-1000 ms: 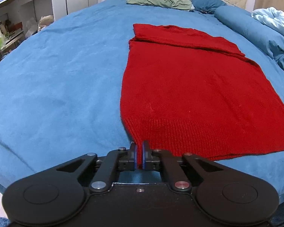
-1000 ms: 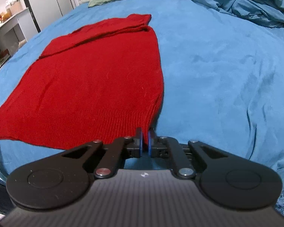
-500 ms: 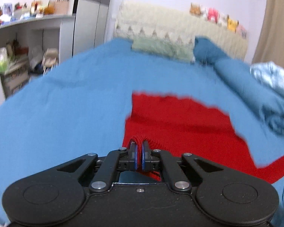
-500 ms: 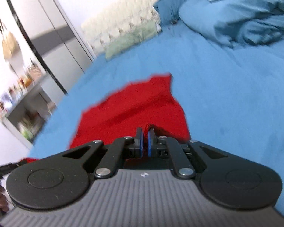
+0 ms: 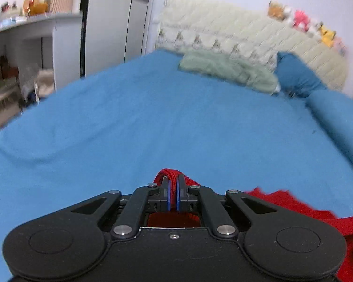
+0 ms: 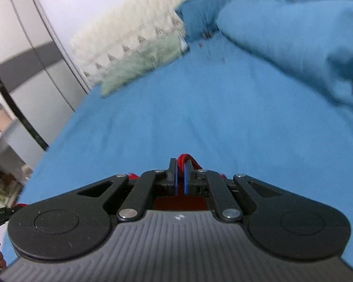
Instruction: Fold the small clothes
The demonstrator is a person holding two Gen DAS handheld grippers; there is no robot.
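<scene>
- While both wrist views are blurred, the left gripper (image 5: pixel 173 189) is closed tight on a fold of the red knit sweater (image 5: pixel 291 205).
- The right gripper (image 6: pixel 180 176) pinches another red fold in the same way.
- The sweater hangs behind the grippers, above the blue bed sheet (image 5: pixel 153 122).

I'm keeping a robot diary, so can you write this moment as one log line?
step: folding | left gripper: shut on red knitted sweater | right gripper: shut on same sweater | under: blue bedsheet
</scene>
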